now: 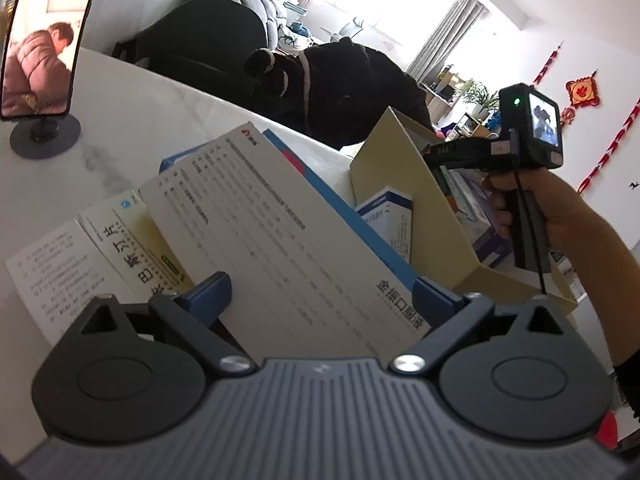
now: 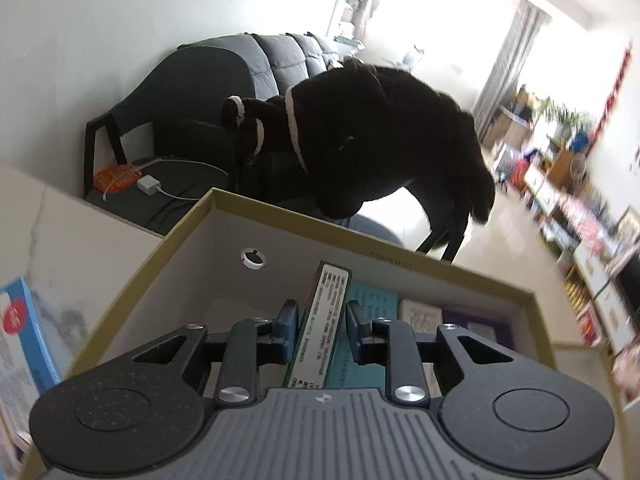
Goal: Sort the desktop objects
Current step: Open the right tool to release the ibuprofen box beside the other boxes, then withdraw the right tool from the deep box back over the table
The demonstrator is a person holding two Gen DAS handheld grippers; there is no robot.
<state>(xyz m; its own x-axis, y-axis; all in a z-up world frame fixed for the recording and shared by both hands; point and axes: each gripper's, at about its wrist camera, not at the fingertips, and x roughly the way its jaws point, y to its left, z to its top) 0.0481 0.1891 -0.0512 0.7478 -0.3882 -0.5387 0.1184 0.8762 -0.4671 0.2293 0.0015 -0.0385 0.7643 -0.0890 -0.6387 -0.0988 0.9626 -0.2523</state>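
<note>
Between the blue pads of the right hand-held gripper, a slim green-edged medicine box stands on its narrow side, pinched and lowered inside the open cardboard box, just left of a teal packet and other flat packs already lying there. Judging by this, the step in hand is placing that box into the container; the next move likely calls for spreading the fingers and drawing straight back so the upright box does not tip. Ahead of the left hand-held gripper, a large white-and-blue carton printed with Chinese text sits between the widely spread pads, which seem to bear on its two edges, though I cannot tell how firmly it is gripped; it looks to be the next item bound for the cardboard box, which lies forward and to the right of this gripper. Left of that carton, a yellow-and-white pill box and a folded leaflet rest on the pale tabletop, still unsorted. Farther forward-left stands a phone on a round stand.
</note>
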